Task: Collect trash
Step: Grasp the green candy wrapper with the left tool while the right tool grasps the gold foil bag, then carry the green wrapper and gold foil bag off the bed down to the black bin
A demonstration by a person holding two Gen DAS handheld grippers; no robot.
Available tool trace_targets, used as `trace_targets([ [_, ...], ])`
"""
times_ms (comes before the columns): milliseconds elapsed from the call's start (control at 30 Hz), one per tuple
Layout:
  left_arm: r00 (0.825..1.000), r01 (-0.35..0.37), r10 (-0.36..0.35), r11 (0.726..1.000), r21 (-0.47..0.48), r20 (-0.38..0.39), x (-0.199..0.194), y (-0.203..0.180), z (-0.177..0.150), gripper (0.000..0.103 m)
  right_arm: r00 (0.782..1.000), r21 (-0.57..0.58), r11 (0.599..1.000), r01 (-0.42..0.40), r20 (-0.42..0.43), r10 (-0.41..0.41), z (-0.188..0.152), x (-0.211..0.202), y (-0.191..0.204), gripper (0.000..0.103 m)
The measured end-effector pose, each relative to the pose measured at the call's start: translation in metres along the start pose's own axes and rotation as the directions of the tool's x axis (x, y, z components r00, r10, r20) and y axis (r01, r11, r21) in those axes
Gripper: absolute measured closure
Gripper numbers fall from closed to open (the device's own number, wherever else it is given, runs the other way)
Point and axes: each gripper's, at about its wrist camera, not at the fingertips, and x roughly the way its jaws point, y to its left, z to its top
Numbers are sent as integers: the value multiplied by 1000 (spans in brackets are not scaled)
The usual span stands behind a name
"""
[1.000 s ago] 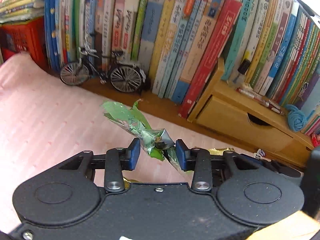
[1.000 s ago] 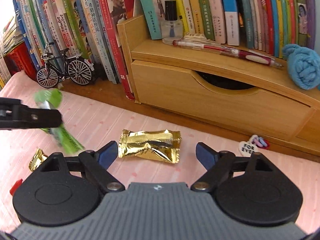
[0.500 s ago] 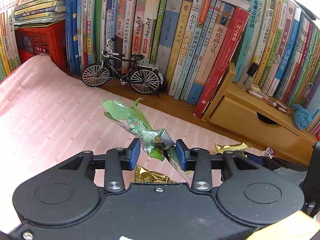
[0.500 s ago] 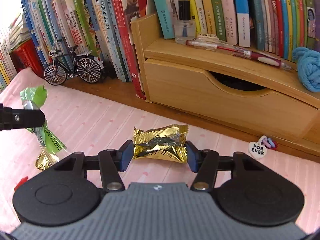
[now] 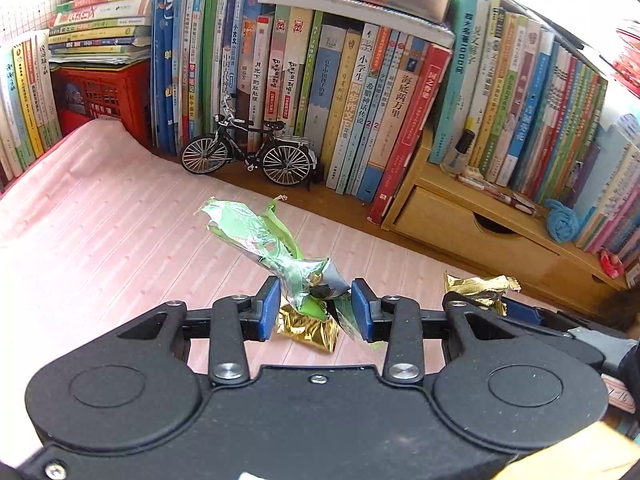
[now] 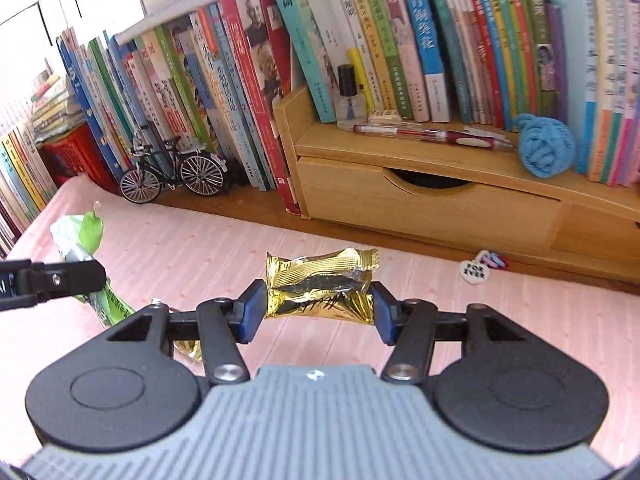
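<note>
My left gripper [image 5: 314,309] has its blue pads pinched on a crumpled green foil wrapper [image 5: 264,240], lifted clear above the pink striped mat [image 5: 100,240]. My right gripper [image 6: 318,307] is clamped across a shiny gold snack packet [image 6: 320,286], also raised. A second, smaller gold wrapper [image 5: 308,330] lies on the mat below my left fingers, with the model bicycle [image 5: 250,156] and books [image 5: 360,100] beyond
</note>
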Motion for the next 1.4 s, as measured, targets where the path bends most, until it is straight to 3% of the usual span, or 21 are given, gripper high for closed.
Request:
trace_targets([
  [333,1000,24,-25,1000,19,10,-94,15,-37,67,999,63,998,7,33,-9,-24,-84,22,44],
  [633,997,70,-71,997,41,21,-180,55,-97,67,998,130,991,30,46,-36,-78,-167,65,44],
  [967,997,78,-77,995,58,-14,-259,149,-183,67,998,105,993,47,38,-51,-165,-238,147,44],
  [1400,990,3,-2,1000,2,-141,-292,263,-292,67,994,10,998,-60,-96,61,-281,-254,244,42],
])
